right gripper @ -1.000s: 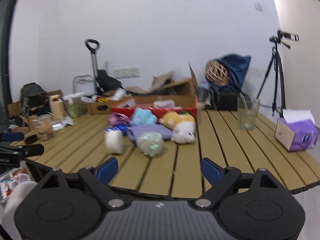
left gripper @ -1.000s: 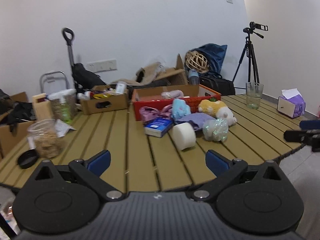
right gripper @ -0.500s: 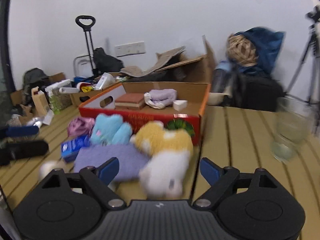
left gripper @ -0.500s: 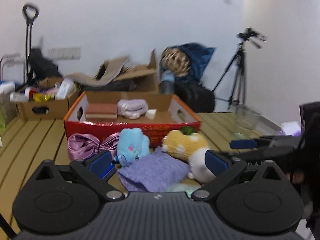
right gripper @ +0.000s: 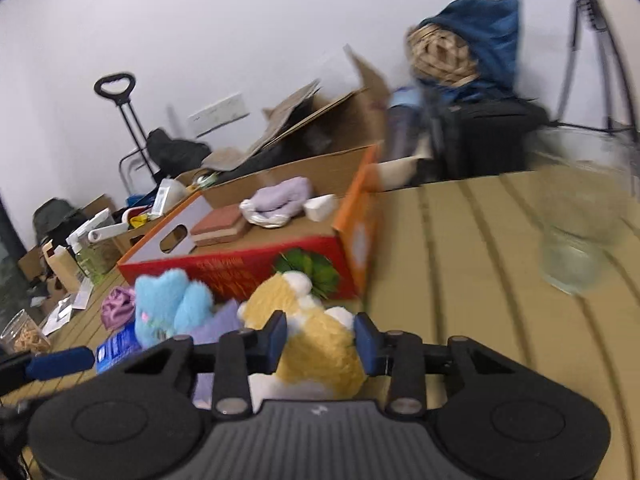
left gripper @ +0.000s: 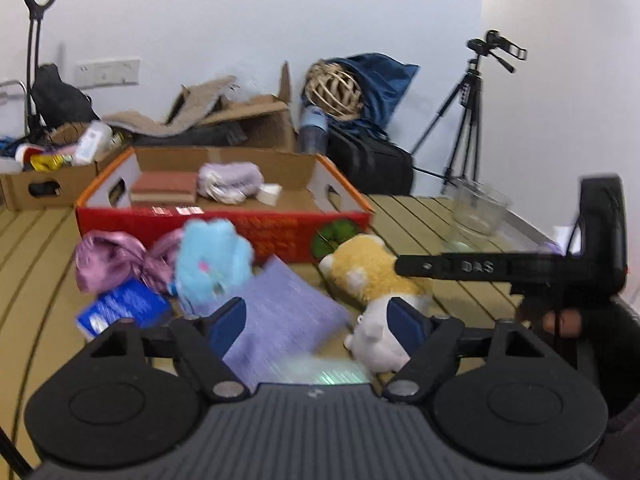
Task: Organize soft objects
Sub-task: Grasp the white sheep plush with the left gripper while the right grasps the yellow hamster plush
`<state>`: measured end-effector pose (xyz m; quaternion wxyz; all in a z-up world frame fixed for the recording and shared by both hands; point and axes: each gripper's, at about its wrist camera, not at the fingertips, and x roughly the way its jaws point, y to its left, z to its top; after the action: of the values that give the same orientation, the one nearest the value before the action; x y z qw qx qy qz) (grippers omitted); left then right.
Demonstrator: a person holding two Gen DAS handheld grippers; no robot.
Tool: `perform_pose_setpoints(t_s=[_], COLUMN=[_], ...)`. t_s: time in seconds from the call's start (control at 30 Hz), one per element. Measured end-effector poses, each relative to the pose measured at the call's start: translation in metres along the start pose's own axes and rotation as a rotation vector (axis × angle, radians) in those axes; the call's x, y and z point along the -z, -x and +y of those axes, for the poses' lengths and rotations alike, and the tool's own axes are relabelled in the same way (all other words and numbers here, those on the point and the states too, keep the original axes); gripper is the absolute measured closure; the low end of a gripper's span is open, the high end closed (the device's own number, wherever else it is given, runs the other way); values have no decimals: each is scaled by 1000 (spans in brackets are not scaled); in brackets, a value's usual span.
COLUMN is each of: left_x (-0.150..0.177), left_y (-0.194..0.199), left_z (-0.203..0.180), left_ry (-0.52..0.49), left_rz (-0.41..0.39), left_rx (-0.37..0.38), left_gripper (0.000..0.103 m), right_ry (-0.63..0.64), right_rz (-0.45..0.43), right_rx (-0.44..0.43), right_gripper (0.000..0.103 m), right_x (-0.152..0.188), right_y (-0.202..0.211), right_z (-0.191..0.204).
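A yellow and white plush toy (right gripper: 316, 356) lies on the slatted table in front of the red cardboard box (right gripper: 240, 268). My right gripper (right gripper: 320, 340) is closing, and both pads press the toy's yellow body. One of its fingers (left gripper: 460, 267) crosses the toy (left gripper: 372, 272) in the left wrist view. My left gripper (left gripper: 315, 323) is also closing. It hovers over a purple cloth (left gripper: 280, 308) that lies between the jaws, not pinched. A blue plush (left gripper: 212, 264) and a pink satin cloth (left gripper: 108, 260) lie left of it.
The box (left gripper: 224, 224) holds a rolled lilac cloth (left gripper: 230, 180), a reddish block (left gripper: 164, 188) and a small white block (left gripper: 270, 194). A blue packet (left gripper: 120, 310) lies near the left. A drinking glass (right gripper: 576, 248) stands to the right. Cartons and bags crowd the back.
Both grippers came forward from the table's edge to the pile. The right jaws narrowed onto the yellow plush and that view tilted. The left jaws narrowed over the purple cloth.
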<state>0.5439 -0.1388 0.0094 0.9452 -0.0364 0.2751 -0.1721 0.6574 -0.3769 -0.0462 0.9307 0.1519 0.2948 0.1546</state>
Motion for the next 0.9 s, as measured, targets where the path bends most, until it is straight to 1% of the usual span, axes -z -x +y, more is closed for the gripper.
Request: perform_pose_setpoints(t_s=[0.07, 0.13, 0.2, 0.23, 0.3, 0.37, 0.4, 0.47, 0.5, 0.53, 0.57, 0.6, 0.63, 0.67, 0.7, 0.73, 0.83, 0.9], left_x=[10, 22, 36, 42, 50, 56, 58, 62, 64, 65, 66, 66, 67, 68, 68, 68, 66, 65], left_y=[16, 27, 33, 32, 27, 23, 21, 18, 16, 14, 11, 8, 6, 5, 4, 4, 9, 14], left_z=[-8, -20, -34, -41, -50, -53, -54, -59, -63, -66, -67, -66, -63, -58, -50, -40, -20, -13], left_ry=[48, 92, 91, 80, 67, 96, 112, 119, 107, 91, 73, 61, 58, 74, 105, 134, 185, 190], left_rz=[23, 62, 92, 108, 150, 183, 193, 188, 178, 160, 153, 165, 179, 181, 178, 170, 149, 137], left_rx=[61, 121, 172, 175, 167, 187, 205, 226, 247, 247, 228, 213, 232, 246, 253, 254, 209, 176], left_gripper=[27, 30, 33, 33, 38, 38, 36, 31, 30, 31, 39, 60, 64, 64, 66, 67, 69, 66], right_ry=[-71, -114, -135, -142, -155, -167, -162, -166, -177, -184, -189, -189, -190, -194, -196, -204, -218, -198], right_rz=[-9, -42, -77, -91, -106, -102, -102, -103, -104, -104, -102, -94, -85, -72, -61, -44, 1, 22], right_rx=[37, 94, 133, 151, 178, 194, 201, 196, 190, 181, 174, 156, 137, 115, 103, 74, 13, -15], right_gripper=[67, 67, 67, 67, 66, 64, 64, 63, 63, 64, 64, 64, 64, 64, 64, 64, 65, 65], right_x=[22, 44, 65, 74, 84, 89, 92, 95, 96, 97, 96, 96, 97, 97, 96, 95, 97, 100], right_y=[31, 61, 84, 93, 109, 120, 124, 131, 132, 132, 133, 131, 130, 129, 129, 127, 123, 122], right_z=[-3, 1, 7, 9, 12, 12, 12, 9, 6, 5, 4, 4, 4, 4, 4, 3, 8, 17])
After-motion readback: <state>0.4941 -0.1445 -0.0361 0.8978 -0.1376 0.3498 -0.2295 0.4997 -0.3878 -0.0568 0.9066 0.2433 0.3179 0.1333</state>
